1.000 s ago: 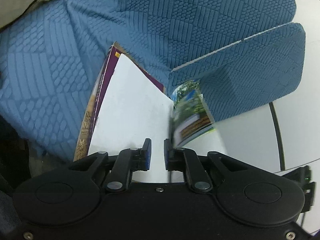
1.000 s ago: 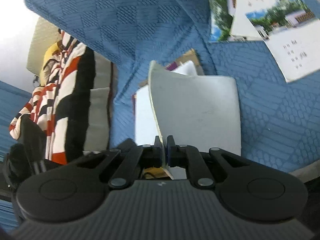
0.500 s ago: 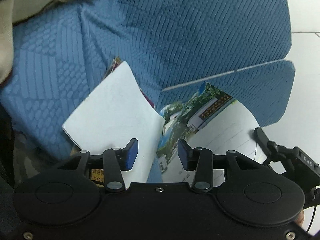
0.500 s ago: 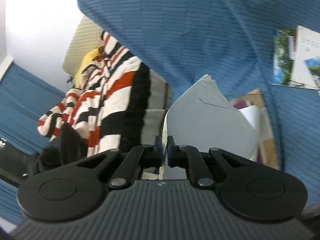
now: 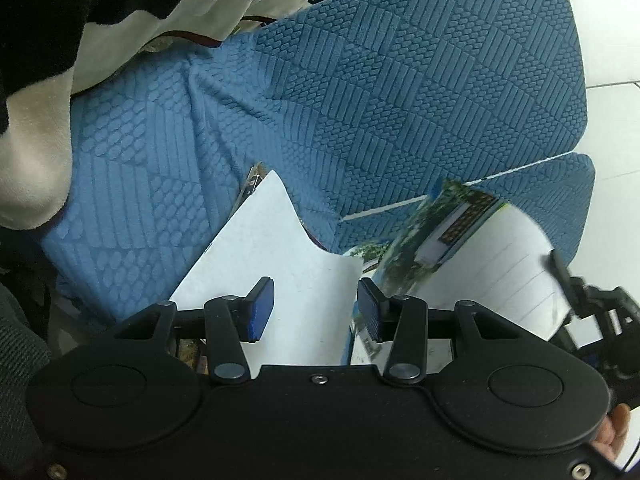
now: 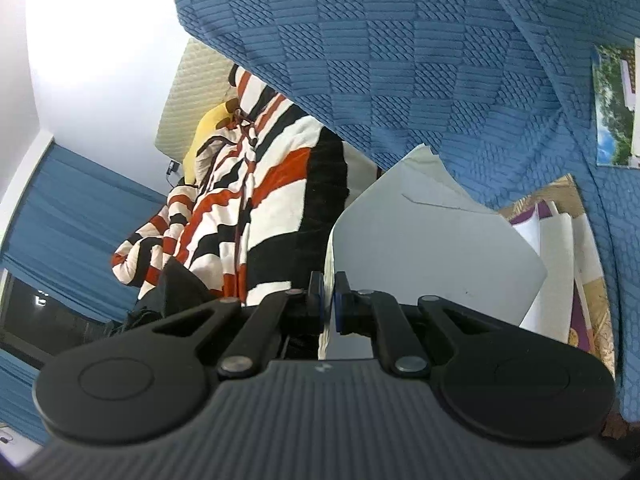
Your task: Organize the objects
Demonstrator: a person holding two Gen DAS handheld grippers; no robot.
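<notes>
White sheet [image 6: 432,256]: pinched at its near edge by the right gripper [image 6: 328,300], standing up over the blue sofa [image 6: 400,60]. Left gripper [image 5: 316,304] spread, apparently holding nothing; booklet [image 5: 460,248] right of it.

No text can be read: the photo card [image 5: 452,236] at the right of the left wrist view bears blurred orange marks, too smeared to make out.
</notes>
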